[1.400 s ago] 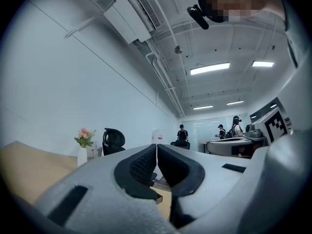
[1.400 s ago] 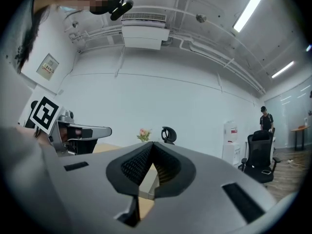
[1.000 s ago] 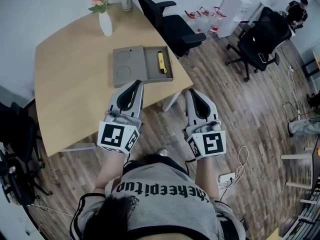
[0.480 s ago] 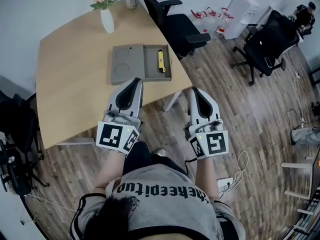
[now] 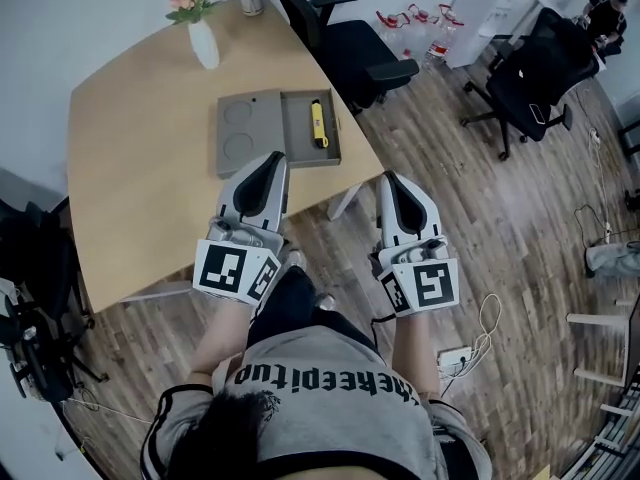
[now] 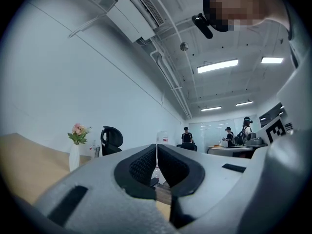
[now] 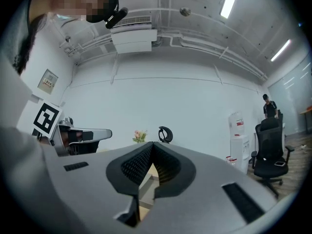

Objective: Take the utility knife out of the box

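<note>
My left gripper [image 5: 270, 160] and right gripper [image 5: 390, 178] wore pale grey shells, black ribbed pads [image 6: 141, 165], black-and-white marker cubes [image 5: 235, 271]; my shirt [image 5: 330, 368] was grey, black-lettered.

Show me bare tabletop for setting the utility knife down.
The light wooden table is bare left of the open grey box and between it and the white flower vase. Right of the box, whose right half holds the yellow utility knife, only a thin strip remains.
</note>
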Tool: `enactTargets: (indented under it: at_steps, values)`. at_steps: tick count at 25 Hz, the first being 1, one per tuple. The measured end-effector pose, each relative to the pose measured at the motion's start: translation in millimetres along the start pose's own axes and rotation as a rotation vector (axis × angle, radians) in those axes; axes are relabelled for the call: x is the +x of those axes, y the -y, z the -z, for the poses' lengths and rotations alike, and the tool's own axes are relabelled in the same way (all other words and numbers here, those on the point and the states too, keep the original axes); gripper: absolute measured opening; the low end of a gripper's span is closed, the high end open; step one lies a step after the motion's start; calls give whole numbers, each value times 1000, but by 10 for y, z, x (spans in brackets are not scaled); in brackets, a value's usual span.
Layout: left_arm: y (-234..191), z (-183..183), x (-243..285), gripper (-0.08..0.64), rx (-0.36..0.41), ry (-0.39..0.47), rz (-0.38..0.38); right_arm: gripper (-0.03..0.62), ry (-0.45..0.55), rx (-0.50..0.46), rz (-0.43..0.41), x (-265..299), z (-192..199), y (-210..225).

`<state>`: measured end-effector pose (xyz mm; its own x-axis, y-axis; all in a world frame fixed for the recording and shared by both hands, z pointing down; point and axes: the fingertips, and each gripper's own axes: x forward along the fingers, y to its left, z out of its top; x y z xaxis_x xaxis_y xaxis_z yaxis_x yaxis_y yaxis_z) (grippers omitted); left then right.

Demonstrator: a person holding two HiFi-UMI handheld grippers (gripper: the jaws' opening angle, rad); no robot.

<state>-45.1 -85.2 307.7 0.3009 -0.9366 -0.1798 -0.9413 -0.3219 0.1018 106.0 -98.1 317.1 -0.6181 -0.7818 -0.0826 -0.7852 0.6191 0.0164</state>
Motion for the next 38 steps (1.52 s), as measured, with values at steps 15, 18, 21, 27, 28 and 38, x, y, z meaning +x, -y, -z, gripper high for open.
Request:
enactTargets:
  at_steps: [15, 18, 21, 27, 28, 38]
  values:
    - [-306, 94, 669, 21, -37, -21, 87, 6, -3, -19, 61, 576, -6, 245]
    - [-397, 120, 788, 21, -41, -22, 100, 6, -3, -21, 74, 713, 14, 293]
    - [-483, 151, 906, 21, -46, -22, 112, 6, -2, -23, 87, 845, 29, 345]
    - [-667, 263, 1174, 21, -64, -47, 126, 6, -3, -28, 109, 1123, 59, 434]
    - [-690, 290, 1218, 21, -70, -55, 128, 6, -3, -29, 113, 1160, 62, 452]
    - [-807, 528, 1523, 23, -104, -104, 160, 6, -15, -35, 163, 1329, 135, 619]
